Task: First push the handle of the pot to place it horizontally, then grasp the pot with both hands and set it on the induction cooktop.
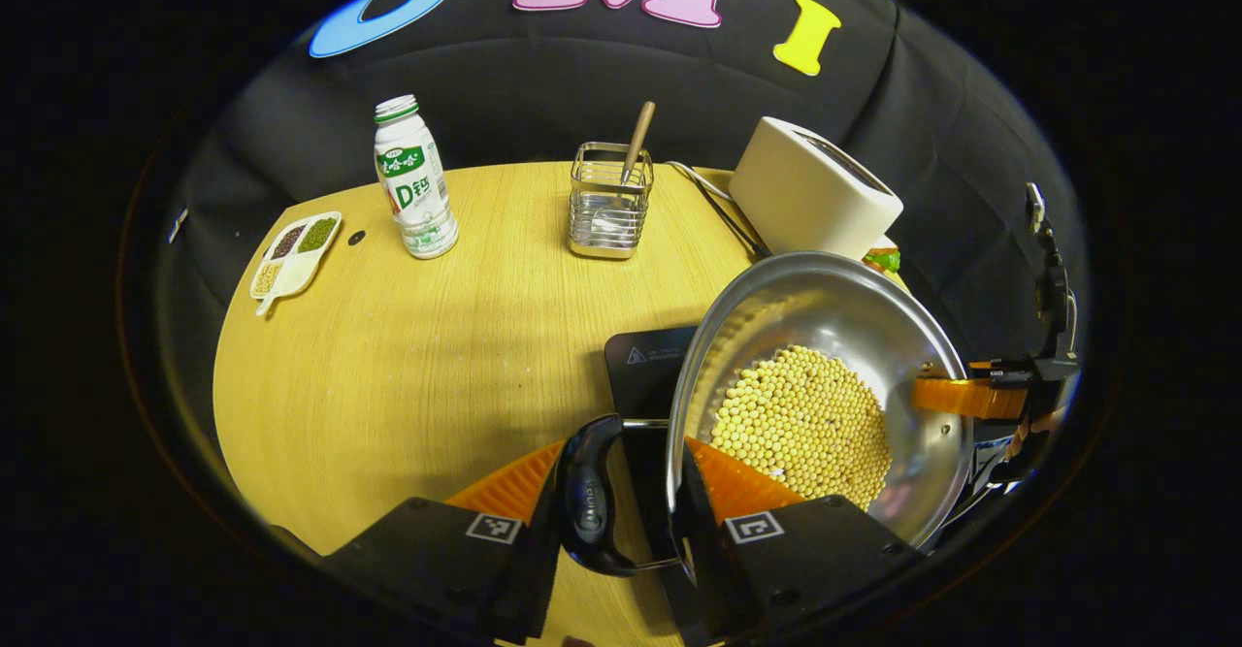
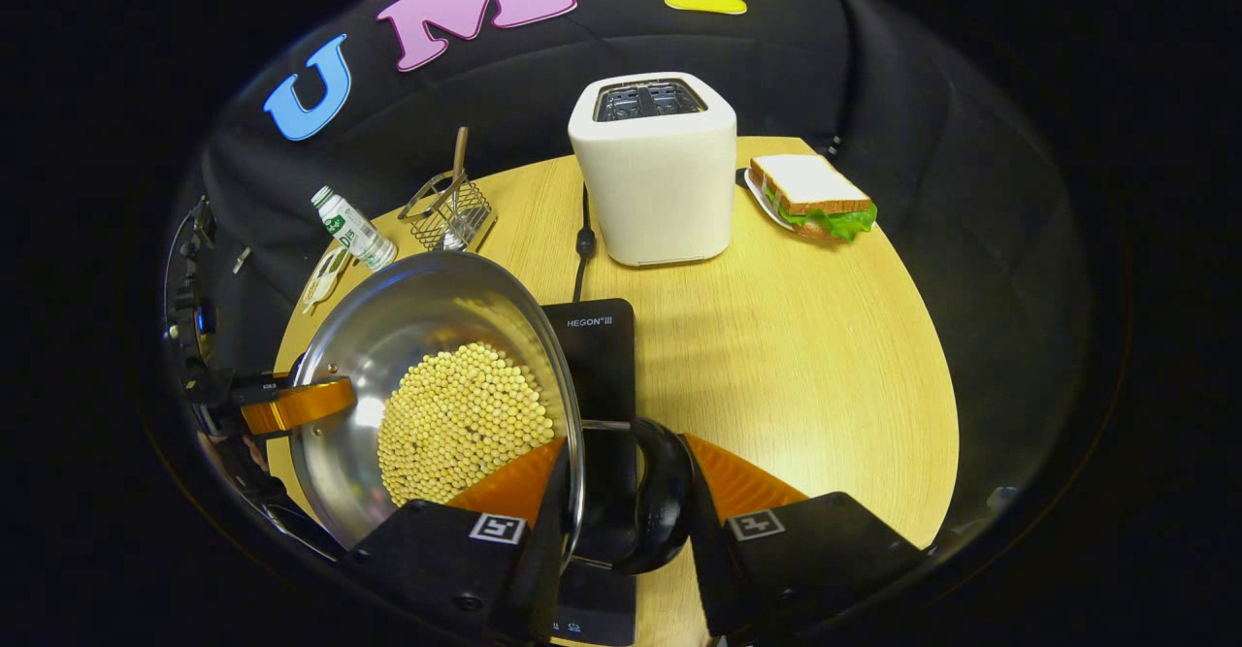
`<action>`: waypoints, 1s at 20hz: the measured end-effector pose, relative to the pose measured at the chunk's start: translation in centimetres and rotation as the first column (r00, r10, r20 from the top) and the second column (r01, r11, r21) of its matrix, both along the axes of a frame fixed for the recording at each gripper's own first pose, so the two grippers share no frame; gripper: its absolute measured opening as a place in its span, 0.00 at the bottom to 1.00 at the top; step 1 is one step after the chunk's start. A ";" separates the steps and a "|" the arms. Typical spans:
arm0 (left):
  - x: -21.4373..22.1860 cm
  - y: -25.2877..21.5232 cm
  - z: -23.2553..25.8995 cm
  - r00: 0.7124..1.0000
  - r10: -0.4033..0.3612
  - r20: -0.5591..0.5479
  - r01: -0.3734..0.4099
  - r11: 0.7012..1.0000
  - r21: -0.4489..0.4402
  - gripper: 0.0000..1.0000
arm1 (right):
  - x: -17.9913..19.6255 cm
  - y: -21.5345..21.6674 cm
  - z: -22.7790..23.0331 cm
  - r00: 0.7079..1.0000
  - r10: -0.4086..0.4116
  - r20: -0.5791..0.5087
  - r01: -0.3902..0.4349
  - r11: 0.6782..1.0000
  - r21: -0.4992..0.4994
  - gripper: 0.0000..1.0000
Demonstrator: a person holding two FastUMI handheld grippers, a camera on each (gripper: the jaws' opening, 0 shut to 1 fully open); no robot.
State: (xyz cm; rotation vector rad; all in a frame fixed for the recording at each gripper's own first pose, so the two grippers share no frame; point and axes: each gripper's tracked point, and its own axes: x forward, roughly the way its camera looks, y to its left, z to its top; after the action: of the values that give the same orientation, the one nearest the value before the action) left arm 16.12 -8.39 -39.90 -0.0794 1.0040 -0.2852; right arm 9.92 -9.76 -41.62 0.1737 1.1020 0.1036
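Wooden counter [image 1: 388, 385] below, steel pot [image 1: 825, 337] of yellow beans tilted above the black induction cooktop [image 2: 602, 356]. Left gripper [image 1: 621, 501], jaws closed on one black handle [image 1: 587, 497]; right gripper [image 2: 626, 497], jaws clamped on the other handle [image 2: 660, 492].

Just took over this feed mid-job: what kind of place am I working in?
Most likely a mock kitchen staged in a recording booth: a round wooden table holds a toaster, an induction cooktop and a sandwich, with black cloth behind.
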 end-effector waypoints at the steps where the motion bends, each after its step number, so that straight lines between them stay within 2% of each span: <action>1: 0.4 0.1 0.4 1.000 -0.003 0.026 0.002 1.000 0.029 0.64 | 0.0 -0.1 0.2 1.000 -0.001 0.007 0.001 1.000 -0.008 0.62; 2: 0.8 0.2 0.9 0.998 -0.011 0.059 0.008 0.999 0.052 0.66 | 0.0 0.1 0.1 1.000 0.004 0.015 -0.004 1.000 -0.008 0.70; 3: 1.0 0.2 1.2 0.996 -0.025 0.080 0.019 0.997 0.076 0.74 | 0.0 0.0 0.4 1.000 0.007 0.018 -0.007 1.000 -0.008 0.82; 4: 1.0 0.2 1.4 0.995 -0.037 0.090 0.028 0.995 0.098 0.78 | 0.1 0.1 0.2 1.000 0.008 0.023 -0.007 1.000 -0.017 1.00; 8: 0.8 0.1 1.6 0.995 -0.023 0.093 0.013 0.995 0.104 0.81 | 0.1 0.1 0.8 0.999 0.006 0.049 -0.004 0.999 -0.033 0.99; 9: 0.7 0.1 1.6 0.996 -0.009 0.090 0.000 0.995 0.101 0.86 | 0.2 0.1 0.9 0.999 0.003 0.054 -0.001 0.999 -0.036 0.99; 11: 0.6 0.7 1.9 0.995 0.015 0.099 -0.024 0.995 0.095 0.90 | 0.2 -0.2 1.4 0.997 -0.007 0.072 0.010 0.999 -0.041 0.99; 14: 0.3 0.9 2.7 0.993 0.014 0.119 -0.025 0.995 0.096 0.90 | 0.3 -0.5 2.6 0.994 -0.020 0.107 0.025 0.998 -0.049 0.99; 20: -0.3 1.2 5.5 0.981 -0.011 0.193 -0.018 0.989 0.147 0.90 | 0.4 -0.6 6.7 0.976 0.011 0.218 0.011 0.995 -0.100 0.99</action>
State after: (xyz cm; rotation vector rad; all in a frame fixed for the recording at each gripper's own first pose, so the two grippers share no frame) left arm 15.79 -7.17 -34.43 0.0804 0.8290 -0.2098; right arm 10.37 -10.36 -34.87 0.0692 0.8856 0.0651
